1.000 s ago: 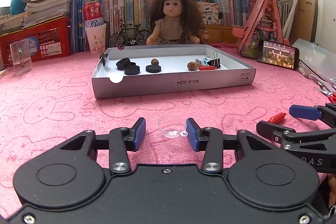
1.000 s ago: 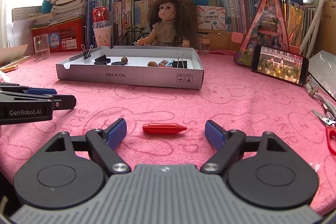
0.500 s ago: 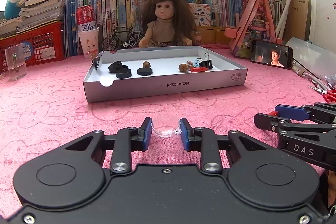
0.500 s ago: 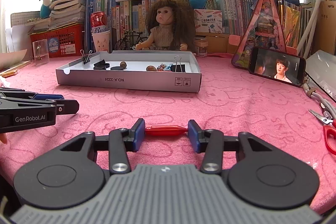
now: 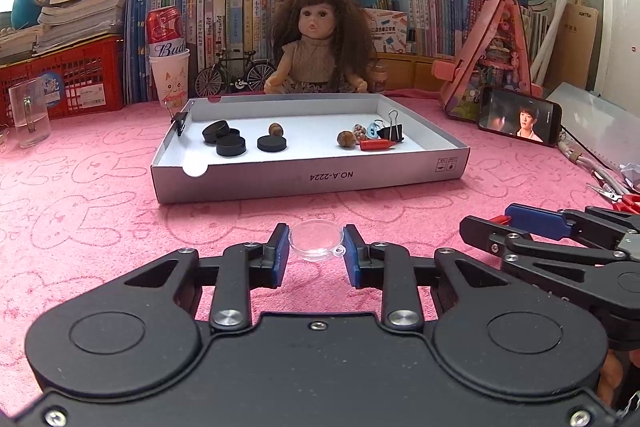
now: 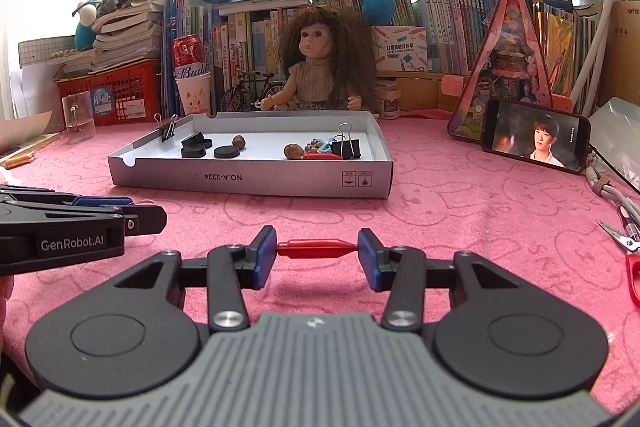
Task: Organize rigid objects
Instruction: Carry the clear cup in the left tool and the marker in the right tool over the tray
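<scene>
My left gripper (image 5: 316, 247) is shut on a clear plastic cap (image 5: 316, 239) and holds it above the pink cloth. My right gripper (image 6: 317, 247) is shut on a red pointed piece (image 6: 316, 248), gripped end to end, lifted off the cloth. The white box tray (image 5: 312, 179) stands ahead with several black discs (image 5: 230, 146), nuts (image 5: 346, 139), a red piece (image 5: 376, 145) and a black binder clip (image 5: 392, 131) inside. The tray also shows in the right wrist view (image 6: 248, 183). The right gripper shows at the right of the left wrist view (image 5: 532, 227).
A doll (image 5: 320, 43) sits behind the tray before shelves of books. A phone (image 6: 536, 135) leans at the right, scissors (image 6: 628, 255) lie near the right edge. A glass (image 5: 28, 115) and a red basket (image 5: 68, 79) stand at the left.
Both grippers closed, the left on the clear cap and the right on the red piece, and lifted them off the cloth toward the tray.
</scene>
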Motion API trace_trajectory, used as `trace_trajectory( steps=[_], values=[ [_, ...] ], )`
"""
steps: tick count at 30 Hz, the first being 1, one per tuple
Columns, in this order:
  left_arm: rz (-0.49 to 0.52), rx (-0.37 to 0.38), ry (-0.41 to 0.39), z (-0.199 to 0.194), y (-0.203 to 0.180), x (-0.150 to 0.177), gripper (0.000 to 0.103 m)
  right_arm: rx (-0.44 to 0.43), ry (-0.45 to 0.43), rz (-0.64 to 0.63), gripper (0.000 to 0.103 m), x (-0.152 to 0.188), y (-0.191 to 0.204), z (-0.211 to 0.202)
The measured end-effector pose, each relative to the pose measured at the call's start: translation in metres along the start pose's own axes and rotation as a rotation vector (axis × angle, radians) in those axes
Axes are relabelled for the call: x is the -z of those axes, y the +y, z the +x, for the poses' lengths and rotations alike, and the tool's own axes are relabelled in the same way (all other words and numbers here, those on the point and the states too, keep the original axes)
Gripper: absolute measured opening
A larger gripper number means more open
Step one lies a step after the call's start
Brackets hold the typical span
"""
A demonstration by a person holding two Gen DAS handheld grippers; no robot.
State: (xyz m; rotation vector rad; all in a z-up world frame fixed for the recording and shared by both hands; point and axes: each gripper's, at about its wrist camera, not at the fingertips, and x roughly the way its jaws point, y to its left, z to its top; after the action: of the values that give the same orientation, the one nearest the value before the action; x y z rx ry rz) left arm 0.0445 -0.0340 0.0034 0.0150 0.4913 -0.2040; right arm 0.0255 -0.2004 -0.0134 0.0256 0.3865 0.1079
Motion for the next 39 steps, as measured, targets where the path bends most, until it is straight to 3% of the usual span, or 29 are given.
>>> trace_trajectory(
  steps=[39],
  values=[
    [-0.015,-0.024,-0.053,0.016,0.006,-0.032,0.027,-0.038,-0.049,0.051,0.049,-0.034,0.017,0.031]
  ],
)
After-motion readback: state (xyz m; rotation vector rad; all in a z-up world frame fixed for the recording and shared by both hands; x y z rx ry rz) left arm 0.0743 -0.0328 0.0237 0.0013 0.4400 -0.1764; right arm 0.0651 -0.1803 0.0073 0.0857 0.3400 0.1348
